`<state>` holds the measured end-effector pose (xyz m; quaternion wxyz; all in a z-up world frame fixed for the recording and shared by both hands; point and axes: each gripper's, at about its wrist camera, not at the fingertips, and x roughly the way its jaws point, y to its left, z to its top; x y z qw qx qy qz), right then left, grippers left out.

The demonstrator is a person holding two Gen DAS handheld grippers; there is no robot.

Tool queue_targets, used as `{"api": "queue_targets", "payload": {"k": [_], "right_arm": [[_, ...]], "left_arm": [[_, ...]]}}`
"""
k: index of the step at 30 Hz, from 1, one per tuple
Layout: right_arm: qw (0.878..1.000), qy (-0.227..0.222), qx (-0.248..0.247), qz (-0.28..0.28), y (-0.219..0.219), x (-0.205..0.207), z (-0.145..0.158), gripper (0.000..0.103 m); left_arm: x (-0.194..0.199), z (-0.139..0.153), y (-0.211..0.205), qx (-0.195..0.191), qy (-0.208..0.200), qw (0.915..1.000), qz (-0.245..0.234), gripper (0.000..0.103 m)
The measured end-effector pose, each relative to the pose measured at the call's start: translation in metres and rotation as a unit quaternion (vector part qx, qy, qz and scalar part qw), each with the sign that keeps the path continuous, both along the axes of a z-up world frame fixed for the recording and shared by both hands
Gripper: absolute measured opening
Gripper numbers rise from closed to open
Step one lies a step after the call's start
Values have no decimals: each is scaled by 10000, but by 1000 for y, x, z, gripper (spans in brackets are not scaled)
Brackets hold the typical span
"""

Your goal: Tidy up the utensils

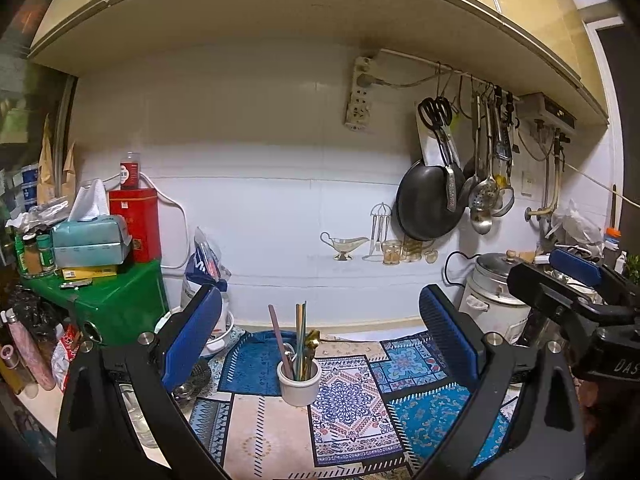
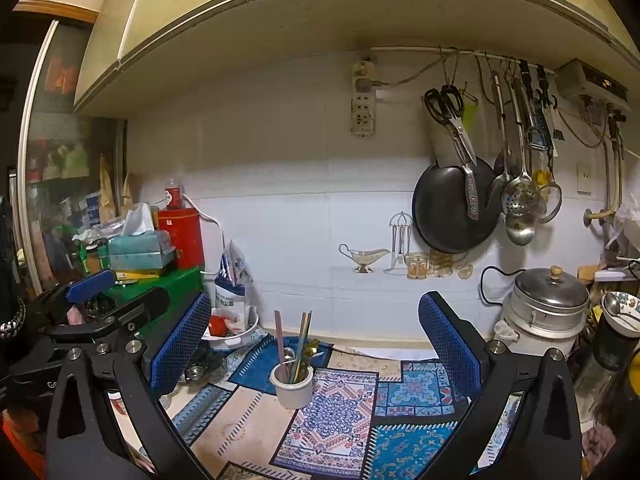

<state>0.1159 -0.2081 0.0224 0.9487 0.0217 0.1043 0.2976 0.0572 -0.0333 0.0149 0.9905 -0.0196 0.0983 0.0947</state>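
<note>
Utensils (image 1: 301, 340) stand upright in a small white cup (image 1: 298, 385) on the patterned mat (image 1: 352, 412): a pink stick, green and pale chopsticks, and a gold-coloured piece leaning toward 1 o'clock. In the left wrist view the cup sits at about 6 o'clock from the frame's centre, between the two blue pads.

The left gripper (image 1: 320, 340) is spread wide and holds nothing; its fingers (image 1: 194, 336) stay clear of the cup. The right gripper (image 2: 316, 344) is likewise spread wide, with nothing between its pads, and the cup (image 2: 292, 385) lies ahead of it, nearer the left finger. Each gripper shows in the other's view: the right one at 3 o'clock, the left one at 9 o'clock.

On the right gripper's black body the letters "DAS" can be read. Writing on the red tin (image 1: 136, 224) is too small to read.

A black pan (image 1: 428, 200) hangs at 2 o'clock.
</note>
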Motion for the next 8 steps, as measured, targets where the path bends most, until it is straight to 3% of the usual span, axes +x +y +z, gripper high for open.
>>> {"api": "queue_targets", "payload": {"k": [8], "right_arm": [[10000,47,-23,30,1,4,-2,103]], "left_arm": [[5,-2,3,-41,56,10000,17,99]]}}
